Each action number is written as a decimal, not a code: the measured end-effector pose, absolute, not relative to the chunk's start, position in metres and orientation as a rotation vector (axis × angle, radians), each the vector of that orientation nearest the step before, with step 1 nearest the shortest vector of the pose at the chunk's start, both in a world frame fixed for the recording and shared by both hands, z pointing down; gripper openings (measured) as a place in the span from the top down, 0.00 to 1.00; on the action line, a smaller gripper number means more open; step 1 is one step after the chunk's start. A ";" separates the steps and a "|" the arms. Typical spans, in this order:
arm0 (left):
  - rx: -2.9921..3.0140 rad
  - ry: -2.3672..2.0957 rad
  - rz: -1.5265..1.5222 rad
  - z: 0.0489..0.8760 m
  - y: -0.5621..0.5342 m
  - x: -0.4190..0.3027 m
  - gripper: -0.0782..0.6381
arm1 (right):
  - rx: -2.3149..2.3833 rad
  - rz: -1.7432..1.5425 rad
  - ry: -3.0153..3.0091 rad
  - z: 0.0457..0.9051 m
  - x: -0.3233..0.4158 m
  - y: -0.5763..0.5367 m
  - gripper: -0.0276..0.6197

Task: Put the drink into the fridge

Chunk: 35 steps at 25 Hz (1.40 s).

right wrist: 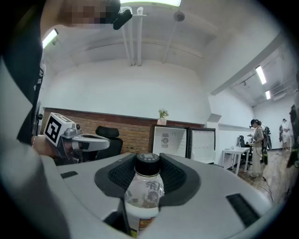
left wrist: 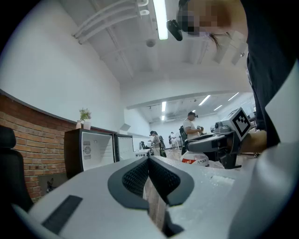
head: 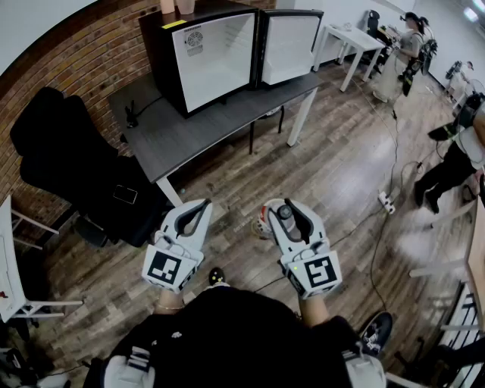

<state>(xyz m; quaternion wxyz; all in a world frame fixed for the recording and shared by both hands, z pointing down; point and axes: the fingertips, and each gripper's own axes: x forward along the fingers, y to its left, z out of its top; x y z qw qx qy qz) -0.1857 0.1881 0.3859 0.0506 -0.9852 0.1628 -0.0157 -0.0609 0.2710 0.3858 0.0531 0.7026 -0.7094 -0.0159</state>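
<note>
The drink is a clear bottle [right wrist: 144, 196] with a dark cap and a red-and-white label, and my right gripper [right wrist: 148, 161] is shut on it, pads against its neck and shoulder. In the head view the bottle [head: 282, 218] lies between the right gripper's [head: 282, 206] jaws, held close to my body above the floor. My left gripper [head: 198, 206] hangs beside it, shut with nothing in it; its tips meet [left wrist: 149, 161]. The black mini fridge [head: 212, 53] stands on the dark table [head: 174, 132] ahead. Its door [head: 292, 45] is swung open to the right and the white inside shows.
A black office chair [head: 68, 159] stands left of the table against the brick wall. Behind the fridge is a white table [head: 352, 38]. A power strip with cables [head: 386, 201] lies on the wood floor at the right, near other people [head: 462, 151]. Small plants [head: 176, 6] top the fridge.
</note>
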 end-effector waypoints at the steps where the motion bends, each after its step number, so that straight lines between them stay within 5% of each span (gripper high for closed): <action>1: -3.000 0.495 -0.048 0.386 0.187 -0.186 0.89 | 2.135 -0.048 -2.156 0.387 -0.061 0.270 0.73; 35: -3.020 0.410 0.048 0.391 0.145 -0.187 0.89 | 2.186 0.008 -2.092 0.398 -0.064 0.237 0.73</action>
